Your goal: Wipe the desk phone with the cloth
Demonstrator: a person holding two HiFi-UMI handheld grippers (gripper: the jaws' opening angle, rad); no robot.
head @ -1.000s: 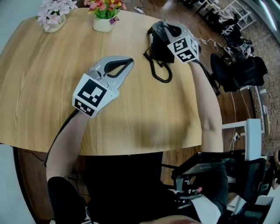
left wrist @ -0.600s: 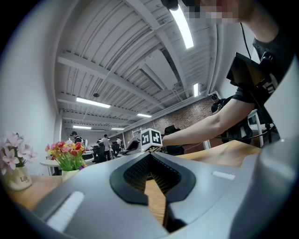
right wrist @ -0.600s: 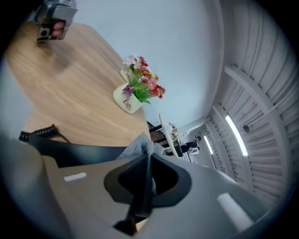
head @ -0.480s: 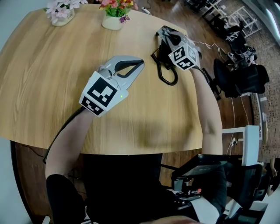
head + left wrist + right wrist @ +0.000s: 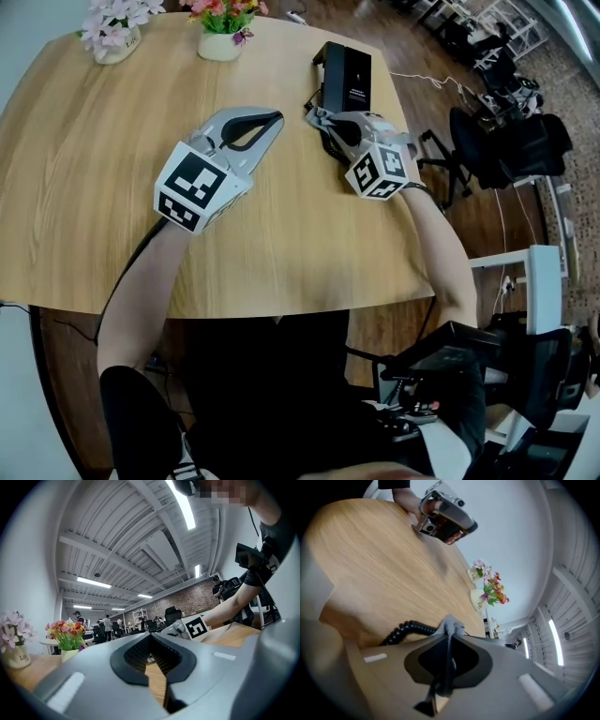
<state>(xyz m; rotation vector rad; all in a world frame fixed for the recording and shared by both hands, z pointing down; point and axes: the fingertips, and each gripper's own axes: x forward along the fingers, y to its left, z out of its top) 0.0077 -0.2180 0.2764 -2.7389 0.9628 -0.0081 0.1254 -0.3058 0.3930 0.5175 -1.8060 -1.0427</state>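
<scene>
Pinching a grey cloth (image 5: pixel 446 665), the right gripper (image 5: pixel 449 631) has its jaws closed tight on the fabric, just beside the coiled cord (image 5: pixel 405 629). The left gripper (image 5: pixel 151 638) has its jaws meeting at the tips, with nothing between them. At the head view's upper centre, the black desk phone (image 5: pixel 347 75) lies on the wooden table (image 5: pixel 94 159), just beyond the right gripper.

Open-plan ofc: desk phone (image 5: pixel 345 75), swivel chairs (image 5: pixel 469 141), strip lights (image 5: pixel 185 508).
</scene>
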